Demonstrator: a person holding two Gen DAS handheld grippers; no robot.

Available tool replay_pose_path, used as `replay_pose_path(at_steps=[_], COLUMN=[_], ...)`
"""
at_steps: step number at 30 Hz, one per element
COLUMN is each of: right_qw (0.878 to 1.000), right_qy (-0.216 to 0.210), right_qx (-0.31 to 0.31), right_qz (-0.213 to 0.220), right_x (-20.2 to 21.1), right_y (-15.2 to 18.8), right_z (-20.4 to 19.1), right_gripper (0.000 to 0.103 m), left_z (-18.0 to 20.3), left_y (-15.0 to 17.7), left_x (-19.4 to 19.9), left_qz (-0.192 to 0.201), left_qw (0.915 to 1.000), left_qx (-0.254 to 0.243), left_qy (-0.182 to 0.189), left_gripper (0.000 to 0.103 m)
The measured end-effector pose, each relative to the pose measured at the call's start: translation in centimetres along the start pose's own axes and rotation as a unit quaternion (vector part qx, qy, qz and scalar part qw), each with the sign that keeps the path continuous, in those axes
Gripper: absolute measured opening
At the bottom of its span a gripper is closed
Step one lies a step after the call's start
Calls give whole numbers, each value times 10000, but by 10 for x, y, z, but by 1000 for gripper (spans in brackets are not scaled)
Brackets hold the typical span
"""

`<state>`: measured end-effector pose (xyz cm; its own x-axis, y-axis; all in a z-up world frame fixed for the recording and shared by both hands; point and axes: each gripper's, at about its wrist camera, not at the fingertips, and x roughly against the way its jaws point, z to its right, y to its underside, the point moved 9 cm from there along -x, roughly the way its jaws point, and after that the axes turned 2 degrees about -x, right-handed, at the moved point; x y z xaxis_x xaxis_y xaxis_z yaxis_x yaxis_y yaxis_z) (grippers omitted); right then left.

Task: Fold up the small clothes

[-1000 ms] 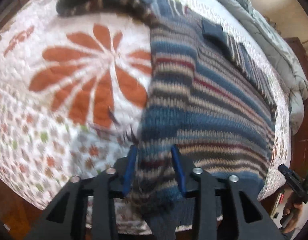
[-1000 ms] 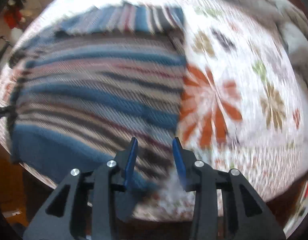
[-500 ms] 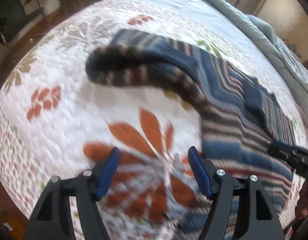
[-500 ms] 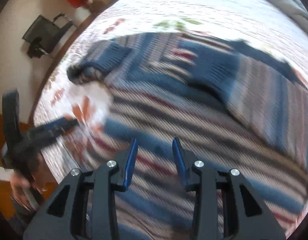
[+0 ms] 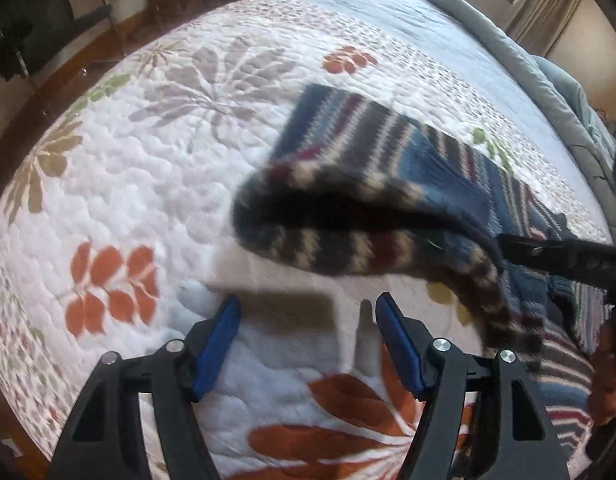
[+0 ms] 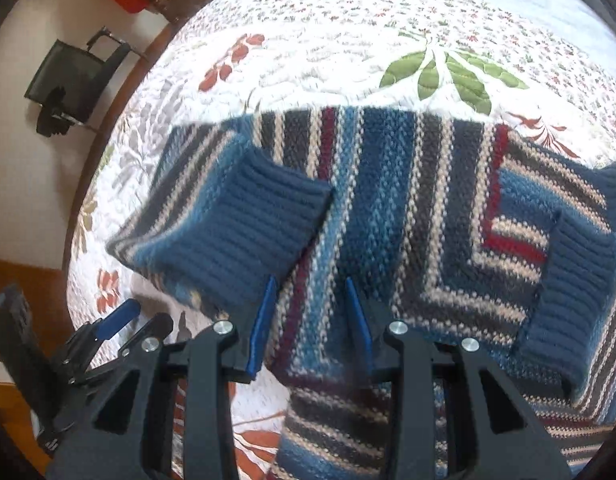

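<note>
Right wrist view: my right gripper (image 6: 310, 320) hangs narrow-jawed and empty over the striped sweater (image 6: 408, 208), its sleeve (image 6: 235, 232) up-left, nearer my wide-jawed left gripper (image 6: 115, 324).

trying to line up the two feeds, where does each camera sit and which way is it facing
Left wrist: sits on the left claw, tilted steeply down at the floral quilt and the raised striped sleeve; its jaws stand apart with nothing between them, and the right claw and part of a hand enter at the right edge.
Right wrist: sits on the right claw, looking down over the striped sweater, jaws partly open above the knit; the left claw shows at lower left.
Shared: sweater, quilt, each other's claw.
</note>
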<state>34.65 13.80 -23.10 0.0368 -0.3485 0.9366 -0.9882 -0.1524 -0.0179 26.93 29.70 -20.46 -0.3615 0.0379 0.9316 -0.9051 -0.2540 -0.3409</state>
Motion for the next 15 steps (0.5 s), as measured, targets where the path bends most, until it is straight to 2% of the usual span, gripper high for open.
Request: replay_pose_path(at_steps=[4,7,8,12,15], right_qw=[10000,9992,9988,9990,9988], right_qy=[-55,-189,-216,-307,-494], right_qx=[-82,-196,-250,-178,-60], right_qz=[-13,-301,-348,-273,-1], right_x=[-3,-24,-30,-35,-18], right_y=[-12,-16,-16,-16,-20], right_z=[-7,-18,-20,-26,-27], right_gripper=[38,38,36,13,10], left_z=[-5,-6,-6,-8,-9], left_y=[-1,0,0,3,4], left_x=[-5,-4,-3,0,4], left_qz=[-27,-17,-17,-45,-21], left_qw=[10000,10000,10000,9998,9998], left_qx=[39,53,53,159,188], left_qy=[49,40,35,80,73], left_gripper=[71,71,71,71,71])
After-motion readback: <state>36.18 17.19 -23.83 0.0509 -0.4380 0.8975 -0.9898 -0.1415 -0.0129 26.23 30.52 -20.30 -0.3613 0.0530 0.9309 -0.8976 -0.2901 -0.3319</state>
